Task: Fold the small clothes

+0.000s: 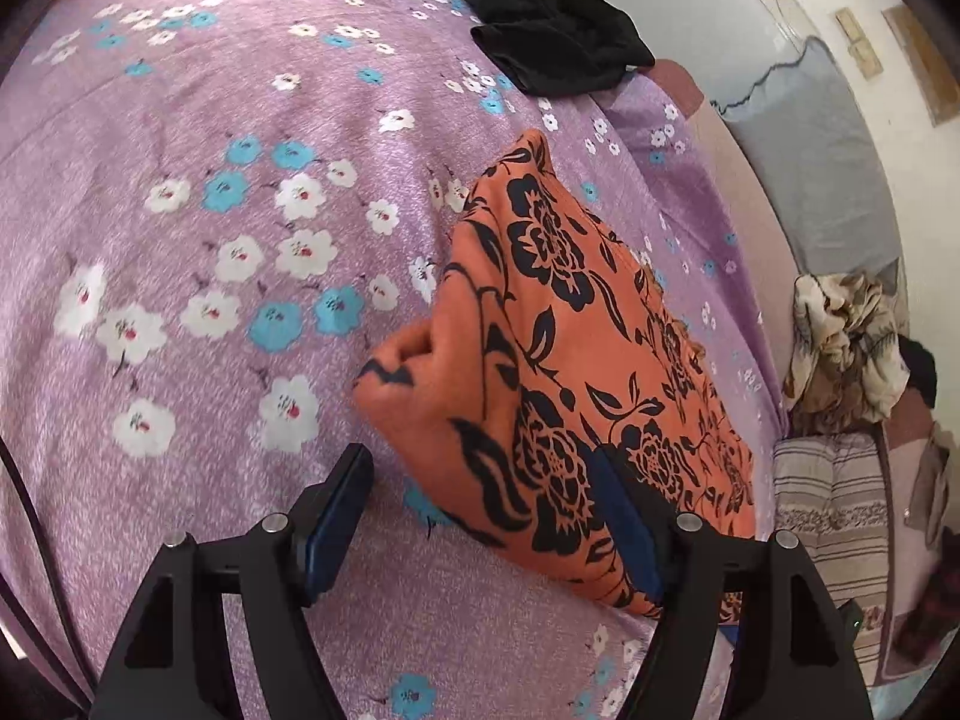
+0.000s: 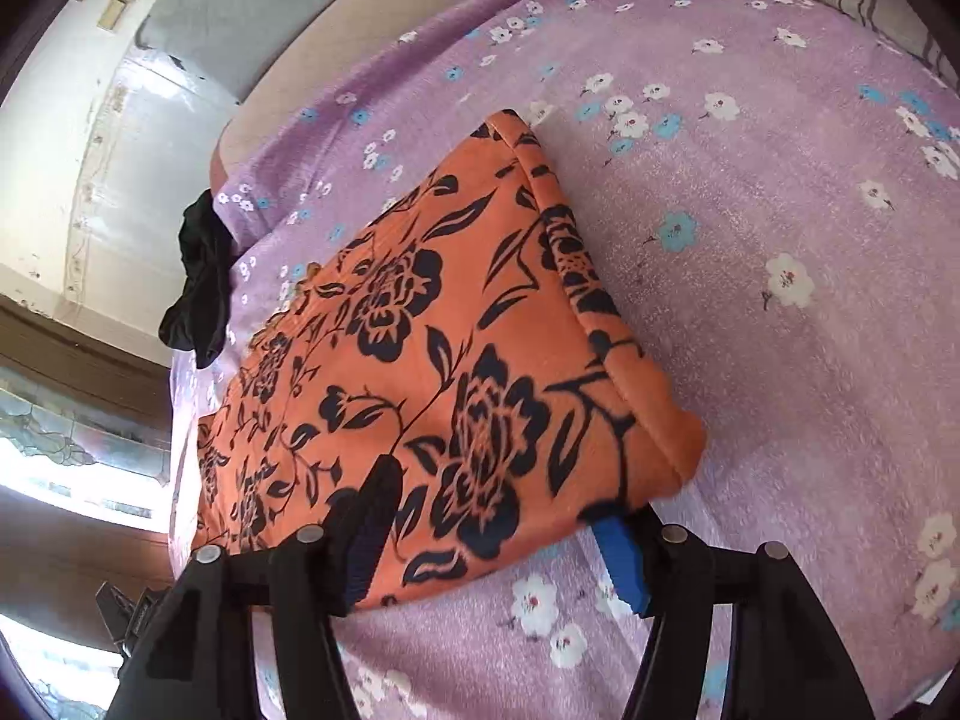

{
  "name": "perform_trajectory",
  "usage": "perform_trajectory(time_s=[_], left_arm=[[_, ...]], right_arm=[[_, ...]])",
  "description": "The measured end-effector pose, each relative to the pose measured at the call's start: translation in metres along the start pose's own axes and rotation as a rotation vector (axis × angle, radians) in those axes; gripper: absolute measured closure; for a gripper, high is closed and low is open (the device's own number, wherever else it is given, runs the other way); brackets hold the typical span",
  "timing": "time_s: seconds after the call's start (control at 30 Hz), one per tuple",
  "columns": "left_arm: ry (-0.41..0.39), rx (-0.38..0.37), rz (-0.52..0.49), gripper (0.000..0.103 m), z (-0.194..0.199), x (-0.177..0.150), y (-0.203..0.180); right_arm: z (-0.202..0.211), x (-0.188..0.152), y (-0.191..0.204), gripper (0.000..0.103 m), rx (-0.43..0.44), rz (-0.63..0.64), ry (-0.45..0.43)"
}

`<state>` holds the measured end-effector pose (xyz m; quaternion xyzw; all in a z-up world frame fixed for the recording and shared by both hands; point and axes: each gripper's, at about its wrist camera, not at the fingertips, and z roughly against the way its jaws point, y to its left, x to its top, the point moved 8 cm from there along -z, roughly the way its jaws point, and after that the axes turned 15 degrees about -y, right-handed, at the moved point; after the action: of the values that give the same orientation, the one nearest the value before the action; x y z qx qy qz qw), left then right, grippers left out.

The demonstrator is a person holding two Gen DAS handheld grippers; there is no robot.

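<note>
The orange floral garment [image 1: 558, 360] lies folded on the bed's purple flowered sheet [image 1: 210, 180], near the edge that drops toward the floor, with a rounded fold along one side and a soft bunched corner nearest the left gripper [image 1: 480, 510]. That gripper's fingers [image 1: 339, 516] stand wide apart and hold nothing; one sits over bare sheet, the other at or over the cloth's near corner, though whether it touches is hard to tell. The right gripper [image 2: 498, 522] is also spread wide, straddling the garment's near edge: one finger lies over the printed top, the other, blue-padded, sits under or beside the thick folded corner, and it grips nothing firmly as far as I can judge. The main risk from here is that closing on so bulky a roll catches only the top layer, so the fold peels open when lifted. A pinch that bites too deep could also take up the sheet beneath and drag it along. Because the cloth sits close to the bed's edge, a sideways tug might slide it off. A black garment [image 1: 552, 36] lies crumpled well apart at the far side, and a patterned heap [image 1: 846, 342] sits beyond the bed; neither is in the way
</note>
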<state>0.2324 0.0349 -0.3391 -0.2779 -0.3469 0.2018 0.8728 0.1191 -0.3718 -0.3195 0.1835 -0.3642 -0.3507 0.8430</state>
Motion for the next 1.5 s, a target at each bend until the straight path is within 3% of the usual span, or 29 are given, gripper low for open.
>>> perform_trajectory(time_s=[0.1,0.23,0.27,0.3,0.33,0.4,0.53,0.63,0.7,0.8,0.9,1.17,1.2,1.3,1.4,1.5], left_arm=[[-0.034,-0.001,0.022,0.028,0.002,0.002,0.0],[-0.038,-0.003,-0.039,0.03,-0.008,-0.002,-0.01],[-0.046,-0.008,-0.055,0.036,-0.01,-0.002,-0.014],[-0.044,-0.014,-0.069,0.054,-0.014,-0.003,-0.017],[-0.044,-0.006,-0.079,0.066,-0.018,-0.002,-0.019],[-0.055,0.029,-0.08,0.072,-0.026,0.0,-0.015],[-0.06,0.033,-0.037,0.072,-0.035,0.005,-0.014],[-0.056,0.027,-0.052,0.066,-0.04,0.006,-0.018],[-0.057,0.029,-0.083,0.066,-0.043,0.007,-0.022],[-0.082,0.042,-0.134,0.078,-0.043,0.011,-0.03],[-0.133,0.054,-0.281,0.082,-0.038,0.011,-0.05],[-0.25,-0.097,-0.619,0.084,-0.008,-0.005,-0.14],[-0.25,-0.107,-0.667,0.084,-0.009,-0.013,-0.155],[-0.211,-0.135,-0.821,0.084,-0.025,-0.051,-0.191],[-0.12,-0.161,-0.877,0.085,-0.052,-0.088,-0.2],[-0.054,-0.153,-0.914,0.085,-0.064,-0.112,-0.193]], right_arm=[[0.012,-0.026,0.017,0.039,0.062,0.042,0.047],[0.025,-0.052,0.07,0.069,0.142,0.271,0.058],[0.026,-0.053,0.087,0.069,0.163,0.321,0.036],[0.027,-0.052,0.102,0.071,0.189,0.351,0.009],[0.026,-0.05,0.117,0.073,0.218,0.371,-0.01],[0.016,-0.044,0.141,0.074,0.244,0.405,-0.016],[-0.02,-0.038,0.179,0.079,0.234,0.482,-0.006],[-0.061,-0.044,0.183,0.079,0.198,0.492,0.068],[-0.098,-0.063,0.16,0.08,0.106,0.465,0.212],[-0.103,-0.059,0.146,0.082,0.156,0.347,0.232],[-0.097,-0.056,0.14,0.082,0.178,0.307,0.268],[-0.079,-0.022,0.126,0.076,0.255,0.179,0.262],[-0.077,-0.016,0.125,0.07,0.277,0.149,0.26],[-0.076,-0.004,0.122,0.039,0.357,0.038,0.273],[-0.081,0.013,0.118,0.038,0.429,-0.062,0.272],[-0.098,0.031,0.113,0.033,0.443,-0.12,0.269]])
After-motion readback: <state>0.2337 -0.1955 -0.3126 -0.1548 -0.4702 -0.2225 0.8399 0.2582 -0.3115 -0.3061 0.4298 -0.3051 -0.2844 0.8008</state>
